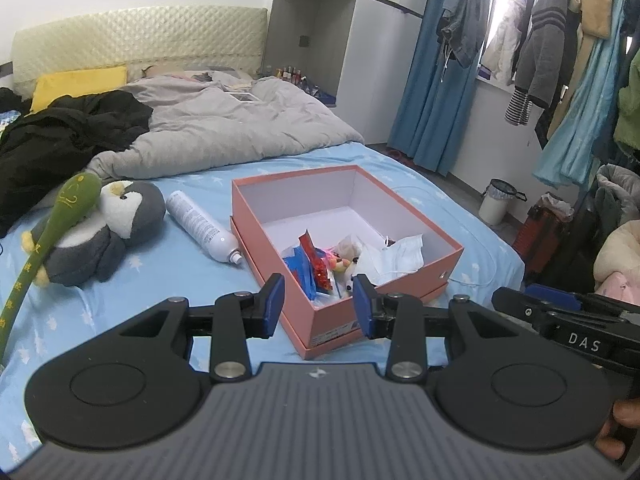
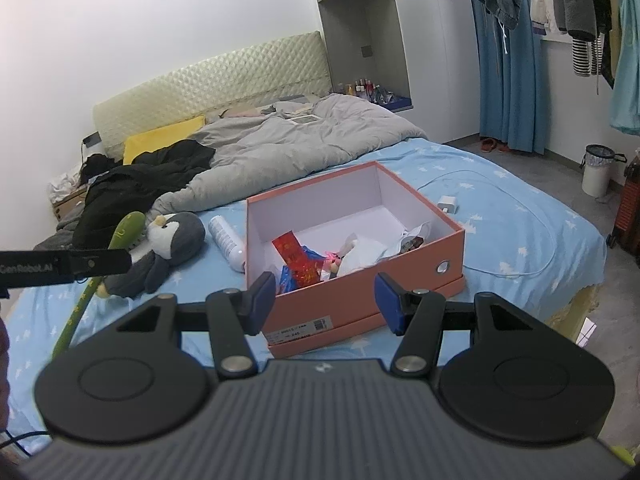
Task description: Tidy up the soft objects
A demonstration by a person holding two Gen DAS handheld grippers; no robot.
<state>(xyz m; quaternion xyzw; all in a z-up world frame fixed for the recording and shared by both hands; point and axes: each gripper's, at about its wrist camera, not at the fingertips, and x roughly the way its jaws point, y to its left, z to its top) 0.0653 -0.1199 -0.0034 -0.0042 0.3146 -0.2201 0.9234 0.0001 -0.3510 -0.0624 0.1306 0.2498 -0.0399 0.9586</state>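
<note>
**Left wrist view check: both grippers empty, plushies not boxed yet**

Left wrist camera has us hovering over the near corner of the pink box (image 1: 362, 280), with the left gripper (image 1: 319, 305) spread wide and nothing between its blue pads. Same deal on the right gripper (image 2: 326, 304): wide apart, holding nothing, parked in front of the box's near wall.

Our soft stuff is off to the left on the blue star sheet (image 1: 120, 280). The grey penguin plush (image 1: 104, 232) lies on its side, and a long green plush toy (image 1: 60, 216) is draped right across it, head up by the penguin's face and tail trailing toward us. Just beside the penguin, between it and the box, lies a white spray bottle (image 1: 202, 228), nozzle end almost at the box's side wall. Near half of the box already holds a jumble of packets and white bits; far half looks bare.

What could bite us, as far as we can judge:
- Grabbing the penguin while the green one is lying over it probably drags both, and one flops off mid-carry.
- A pinch on loose fur instead of the body could slip out.
- Sweeping in low may nudge the bottle and roll it.
- Dropping a big plush onto the packet pile may leave it perched on the rim.
</note>
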